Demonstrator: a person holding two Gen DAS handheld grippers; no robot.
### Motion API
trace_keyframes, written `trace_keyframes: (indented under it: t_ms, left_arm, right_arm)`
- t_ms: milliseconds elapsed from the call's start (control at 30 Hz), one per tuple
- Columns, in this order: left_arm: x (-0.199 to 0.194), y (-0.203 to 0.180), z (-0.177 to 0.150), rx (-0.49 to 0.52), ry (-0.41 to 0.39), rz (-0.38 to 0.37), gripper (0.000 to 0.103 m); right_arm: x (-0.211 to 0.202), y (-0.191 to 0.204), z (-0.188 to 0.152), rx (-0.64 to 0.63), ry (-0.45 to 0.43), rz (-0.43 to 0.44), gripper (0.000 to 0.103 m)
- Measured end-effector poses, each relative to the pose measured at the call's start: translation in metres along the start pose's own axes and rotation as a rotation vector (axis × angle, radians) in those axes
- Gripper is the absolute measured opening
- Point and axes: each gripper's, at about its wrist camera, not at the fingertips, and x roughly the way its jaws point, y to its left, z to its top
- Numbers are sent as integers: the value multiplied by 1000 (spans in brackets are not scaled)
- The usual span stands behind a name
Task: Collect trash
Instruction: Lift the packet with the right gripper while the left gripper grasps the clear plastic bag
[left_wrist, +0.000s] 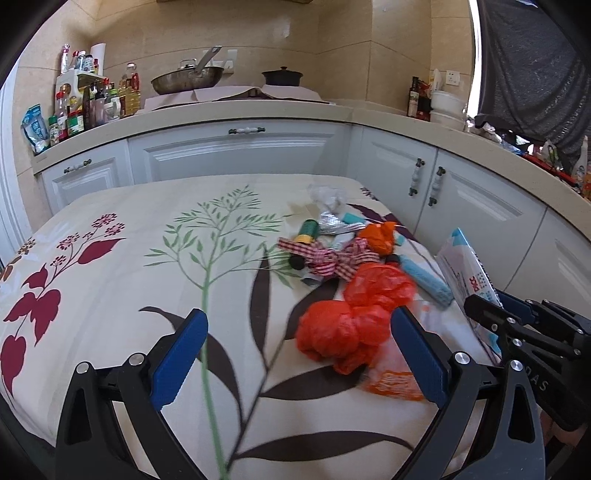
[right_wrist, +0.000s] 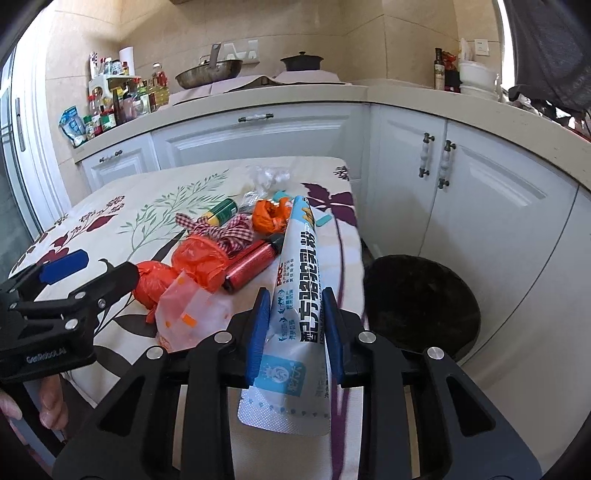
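Right gripper (right_wrist: 295, 332) is clamped on a white pouch (right_wrist: 295, 280) – held above the table (left_wrist: 92, 295) edge, beside the black bin (right_wrist: 421, 302). Left gripper (left_wrist: 295, 347) is wide, w/ nothing in it. Beyond: red bags (left_wrist: 354, 317), ribbon (left_wrist: 332, 258), can (left_wrist: 306, 230) etc. – most trash is uncollected.

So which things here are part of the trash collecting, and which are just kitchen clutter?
Job:
right gripper, shut on the blue-and-white pouch
left gripper, jaws open near the red plastic bag
checked ribbon
red can
green can
black bin

Lying about:
wok
black pot
condiment bottles
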Motion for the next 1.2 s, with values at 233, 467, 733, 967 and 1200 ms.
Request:
trace_keyframes:
  t_ms: [233,467,733,967,1200]
  left_arm:
    - [-4,-31,-4,54,-8,-5,96]
    - [6,-52,-13,102,35,28,96]
    - [5,-62,-19,139,17,74,62]
    - [10,-62,-22,143,52,54,52]
    - [2,-61,-22,140,26,28,35]
  right_arm:
    - [-5,-20,-5,41,-17,21,28]
    - [-4,-33,-9,68,-19,54,28]
    - [-1,-37,-13,79,-16,79,28]
    - [-2,-38,-14,83,-20,69,28]
    - [-5,-33,-14,68,-25,58,28]
